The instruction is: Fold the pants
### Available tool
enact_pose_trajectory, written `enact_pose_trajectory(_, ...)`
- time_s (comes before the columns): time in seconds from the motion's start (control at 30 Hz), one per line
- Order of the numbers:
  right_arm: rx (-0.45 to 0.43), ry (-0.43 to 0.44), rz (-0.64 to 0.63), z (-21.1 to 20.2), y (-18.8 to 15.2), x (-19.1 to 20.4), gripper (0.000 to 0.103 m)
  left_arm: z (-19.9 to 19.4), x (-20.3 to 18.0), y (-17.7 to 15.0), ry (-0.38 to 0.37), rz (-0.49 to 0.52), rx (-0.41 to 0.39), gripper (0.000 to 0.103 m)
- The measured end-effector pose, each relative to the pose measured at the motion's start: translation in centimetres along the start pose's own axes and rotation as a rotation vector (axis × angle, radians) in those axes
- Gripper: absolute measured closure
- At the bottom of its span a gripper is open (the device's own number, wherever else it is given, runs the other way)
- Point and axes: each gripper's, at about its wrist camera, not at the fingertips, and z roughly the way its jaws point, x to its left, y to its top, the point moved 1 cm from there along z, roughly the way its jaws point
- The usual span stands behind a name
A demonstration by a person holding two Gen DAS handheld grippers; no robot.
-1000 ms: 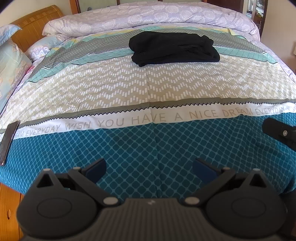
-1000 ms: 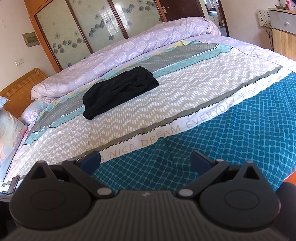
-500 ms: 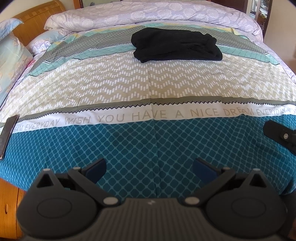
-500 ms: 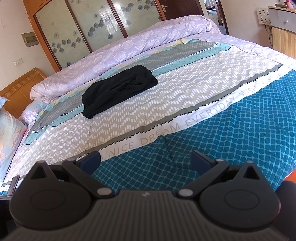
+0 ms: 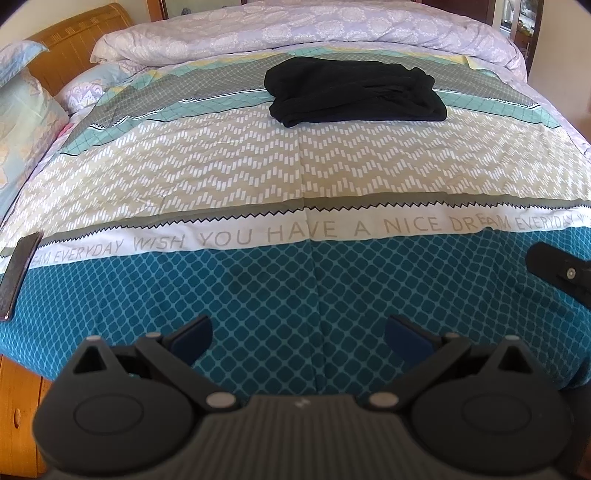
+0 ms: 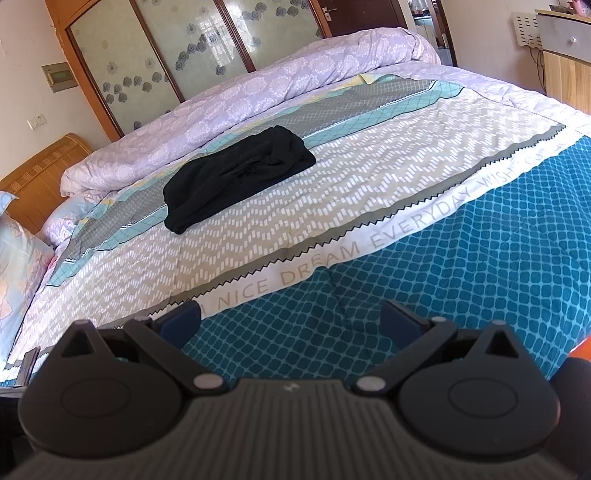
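Black pants [image 5: 354, 94] lie folded in a compact bundle on the far part of the bed, on the grey and teal bands of the patterned bedspread [image 5: 295, 177]. They also show in the right wrist view [image 6: 236, 177]. My left gripper [image 5: 298, 338] is open and empty, low over the teal foot end of the bed, far from the pants. My right gripper [image 6: 291, 321] is open and empty, also over the teal band. Part of the right gripper shows at the right edge of the left wrist view [image 5: 561, 275].
A dark flat phone-like object [image 5: 18, 275] lies at the bed's left edge. A rolled lilac quilt [image 5: 314, 33] runs along the far side. Pillows [image 5: 22, 110] and a wooden headboard [image 5: 77, 44] are at left. A wooden cabinet [image 6: 565, 62] stands at right.
Both grippers have drifted slightly; the left view has tipped down a little, so the pants sit lower in the frame. The pants have not moved. Both grippers stay open.
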Motion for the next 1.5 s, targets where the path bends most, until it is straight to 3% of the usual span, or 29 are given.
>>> enact_pose_trajectory(0.7,-0.002,0.001,0.002,-0.03,0.31,-0.10,0.000,-0.49,-0.17,0.32,0.054,0.014,-0.045,0.000)
enact_pose_trajectory(1.5,0.000,0.001,0.012,-0.03,0.16,-0.22,0.000,-0.21,-0.23,0.02,0.058,0.022,-0.037,0.000)
